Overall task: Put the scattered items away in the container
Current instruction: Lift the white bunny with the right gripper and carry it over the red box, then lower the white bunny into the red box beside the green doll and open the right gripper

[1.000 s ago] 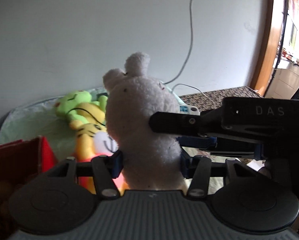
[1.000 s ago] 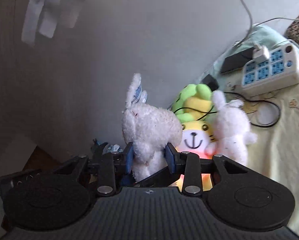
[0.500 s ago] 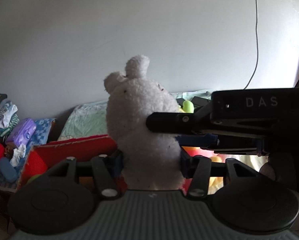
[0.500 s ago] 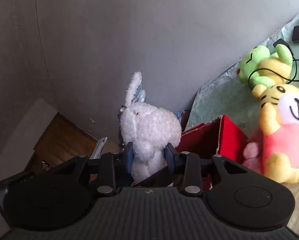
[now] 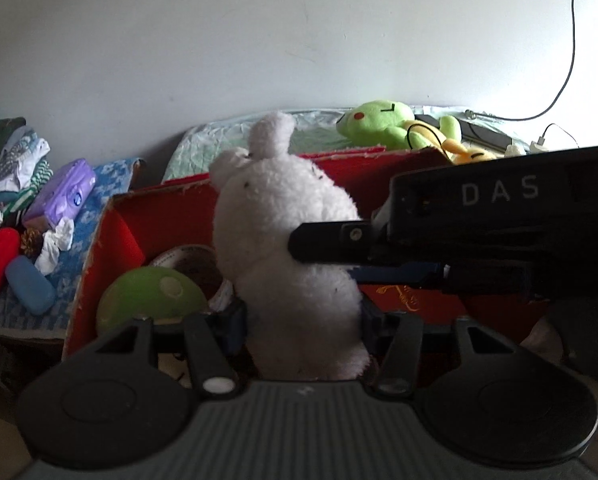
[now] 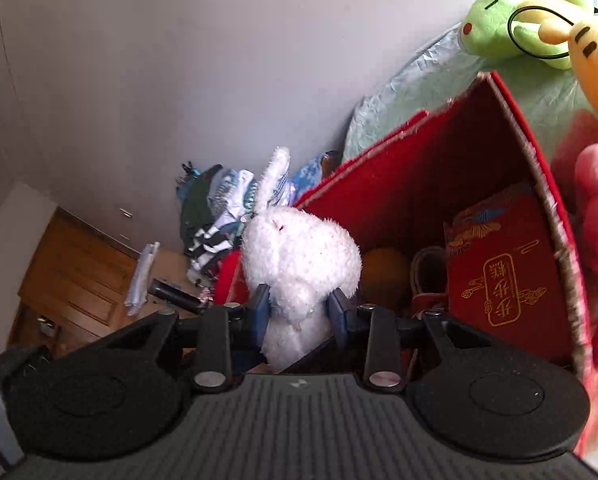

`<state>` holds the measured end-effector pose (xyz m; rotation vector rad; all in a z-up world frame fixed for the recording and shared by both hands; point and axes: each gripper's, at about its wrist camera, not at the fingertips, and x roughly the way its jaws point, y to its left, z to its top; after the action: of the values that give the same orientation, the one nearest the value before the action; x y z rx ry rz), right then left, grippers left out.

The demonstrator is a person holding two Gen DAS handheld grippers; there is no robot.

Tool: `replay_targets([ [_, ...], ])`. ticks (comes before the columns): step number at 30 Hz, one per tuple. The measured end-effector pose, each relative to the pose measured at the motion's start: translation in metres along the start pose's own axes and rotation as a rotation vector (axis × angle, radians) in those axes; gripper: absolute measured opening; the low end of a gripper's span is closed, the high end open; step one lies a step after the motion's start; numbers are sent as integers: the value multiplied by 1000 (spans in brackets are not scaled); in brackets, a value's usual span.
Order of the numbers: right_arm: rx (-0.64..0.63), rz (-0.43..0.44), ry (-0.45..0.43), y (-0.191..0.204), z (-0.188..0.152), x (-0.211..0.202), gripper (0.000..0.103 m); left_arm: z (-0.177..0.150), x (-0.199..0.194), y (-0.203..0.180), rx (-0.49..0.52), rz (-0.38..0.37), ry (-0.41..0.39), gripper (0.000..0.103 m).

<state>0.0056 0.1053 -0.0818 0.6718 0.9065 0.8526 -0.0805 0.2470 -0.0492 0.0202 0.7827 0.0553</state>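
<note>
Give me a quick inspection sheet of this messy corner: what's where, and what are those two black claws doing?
Surface: pale green bedsheet behind the box.
Job's things: open red cardboard box holding a green ball; fluffy white plush rabbit held over it.
Clutter: green plush frog on the sheet; folded clothes, purple pack left of the box.
Grippers: left gripper shut on the rabbit; right gripper closing on it.
Cables: white cord down the wall.
Surroundings: plain wall, wooden furniture.
</note>
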Motion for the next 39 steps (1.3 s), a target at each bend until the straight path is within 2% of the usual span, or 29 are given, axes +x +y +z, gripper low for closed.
replay_targets([
  [6, -6, -72, 9, 3, -2, 9, 34, -6, 10, 13, 10, -44, 27, 56],
  [12, -67, -197, 60, 6, -4, 21, 29, -11, 11, 16, -5, -99, 34, 56],
  [16, -81, -201, 93, 9, -3, 28, 30, -8, 18, 17, -2, -120, 45, 60],
  [25, -128, -160, 205, 7, 1, 41, 33, -8, 32, 26, -15, -117, 81, 67],
  [34, -126, -151, 215, 4, 0, 40, 36, -7, 37, 21, -10, -100, 92, 76],
  [39, -116, -151, 212, 3, -1, 39, 38, -9, 36, 21, -20, -96, 85, 76],
])
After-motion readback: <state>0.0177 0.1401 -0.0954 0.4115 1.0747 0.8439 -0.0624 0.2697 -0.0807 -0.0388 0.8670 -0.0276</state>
